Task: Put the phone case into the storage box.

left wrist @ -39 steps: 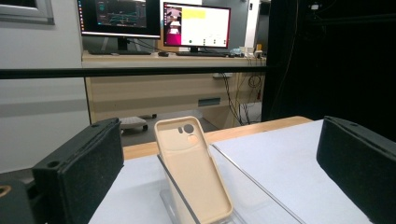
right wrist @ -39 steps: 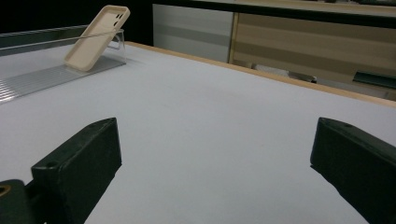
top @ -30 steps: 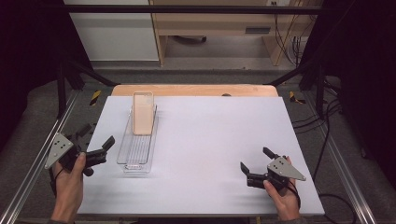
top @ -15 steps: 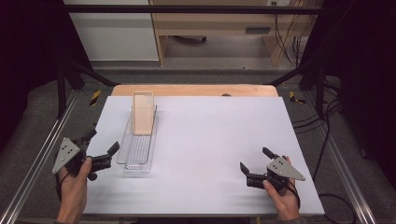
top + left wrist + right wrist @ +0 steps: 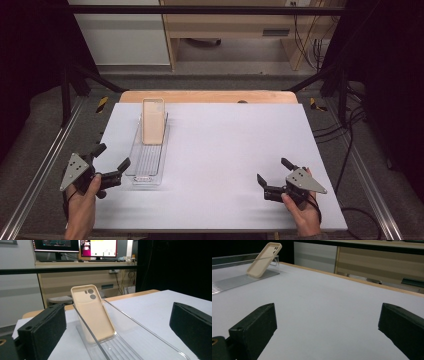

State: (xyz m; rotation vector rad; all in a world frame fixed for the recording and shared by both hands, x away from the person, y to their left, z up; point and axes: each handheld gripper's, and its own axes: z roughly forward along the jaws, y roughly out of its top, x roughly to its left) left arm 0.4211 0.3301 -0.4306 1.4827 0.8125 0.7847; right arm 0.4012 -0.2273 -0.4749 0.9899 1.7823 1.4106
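Note:
A clear plastic tray [image 5: 148, 162] lies lengthwise on the left part of the white table [image 5: 225, 145]. A beige phone case [image 5: 153, 127] leans upright against the tray's far end, camera cutouts at the top. My left gripper [image 5: 113, 155] is open, just left of the tray's near end. In the left gripper view, its jaws frame the tray [image 5: 140, 331] and the case [image 5: 93, 312]. My right gripper [image 5: 272, 170] is open at the near right, low over bare table. In the right gripper view, the case [image 5: 263, 260] and tray [image 5: 234, 277] are far off at upper left.
A wooden board [image 5: 210, 96] edges the table's far side. Metal rails [image 5: 47, 160] run along both sides, and cables [image 5: 345, 125] lie on the floor at right. Monitors [image 5: 75, 246] stand on a desk beyond the table.
My left gripper has drifted toward the near edge and slightly right, closer to the tray's near end. The right gripper, tray and case have not moved.

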